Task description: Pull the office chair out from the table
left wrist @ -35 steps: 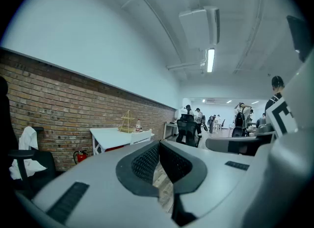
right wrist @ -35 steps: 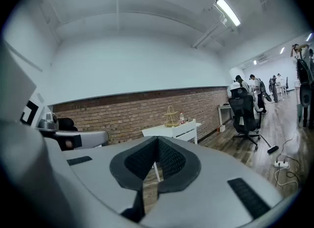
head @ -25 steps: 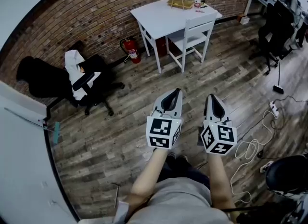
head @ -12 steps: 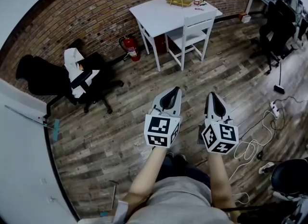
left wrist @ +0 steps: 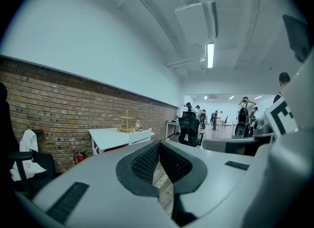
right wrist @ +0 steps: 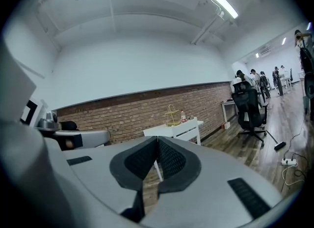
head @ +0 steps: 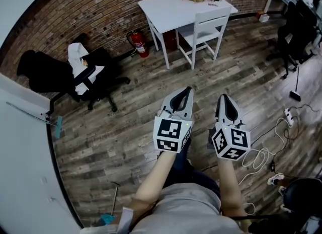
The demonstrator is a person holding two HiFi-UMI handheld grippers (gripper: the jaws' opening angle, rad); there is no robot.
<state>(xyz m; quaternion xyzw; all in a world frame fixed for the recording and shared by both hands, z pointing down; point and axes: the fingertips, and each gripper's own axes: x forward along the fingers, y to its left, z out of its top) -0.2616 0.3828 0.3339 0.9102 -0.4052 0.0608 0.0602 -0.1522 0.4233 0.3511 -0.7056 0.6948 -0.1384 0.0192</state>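
Left tool (head: 186,90) and right tool (head: 221,97) are squeezed together, empty. Walk toward the white chair (head: 204,29) at twelve o'clock (by the bench (head: 163,10)), then open up.

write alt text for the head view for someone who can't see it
A person holds a grey left gripper and right gripper, both shut and empty, above a wood-plank floor. Ahead, a white wooden chair is pushed in at a white table by a brick wall, with a red fire extinguisher and a black office chair draped in white cloth to the left.
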